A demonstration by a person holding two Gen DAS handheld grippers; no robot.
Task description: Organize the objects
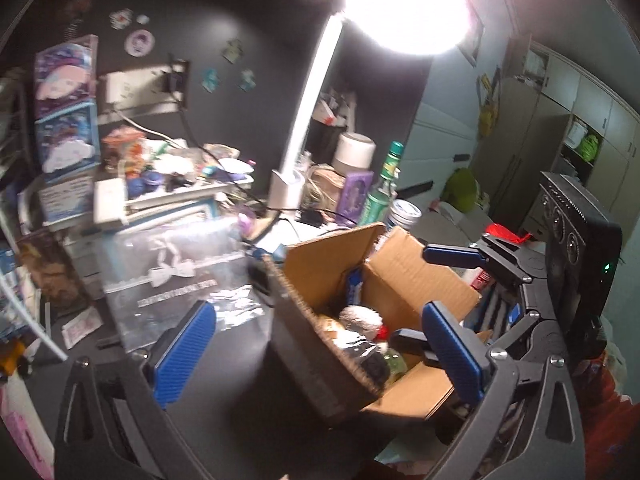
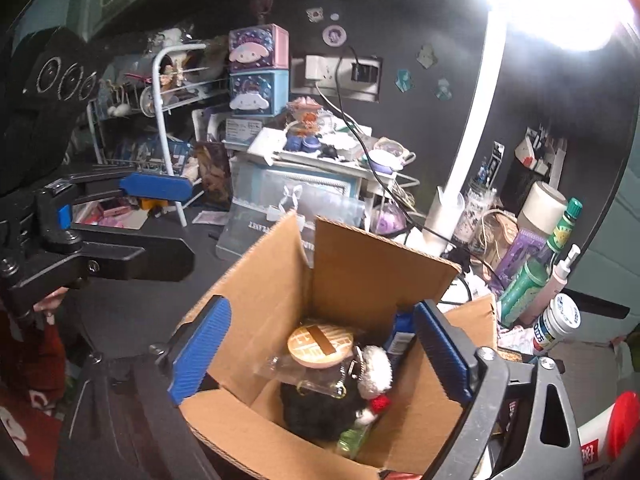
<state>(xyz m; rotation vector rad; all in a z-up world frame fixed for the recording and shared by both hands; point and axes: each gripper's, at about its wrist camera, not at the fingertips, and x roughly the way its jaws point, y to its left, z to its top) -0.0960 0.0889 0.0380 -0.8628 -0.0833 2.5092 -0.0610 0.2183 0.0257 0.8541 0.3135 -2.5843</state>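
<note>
An open cardboard box [image 2: 360, 264] stands on the dark desk; it also shows in the left wrist view [image 1: 320, 264]. Inside lie a jar with a round wooden lid [image 2: 320, 342], a black and white plush [image 2: 372, 376], a blue packet [image 2: 400, 332] and a small green bottle [image 2: 352, 438]. My right gripper [image 2: 320, 352] is open and empty, right above the box, one finger on each side of the contents. My left gripper [image 1: 316, 344] is open and empty, straddling the box's left wall. The right gripper [image 1: 452, 288] appears over the box in the left wrist view.
A clear plastic bag [image 1: 180, 264] lies on the desk left of the box. Behind stand a white lamp post [image 2: 468, 152], green bottles [image 2: 532, 276], a white tub [image 2: 558, 322] and a cluttered shelf with cartoon drawers [image 2: 256, 72]. A wire rack [image 2: 168, 120] stands at far left.
</note>
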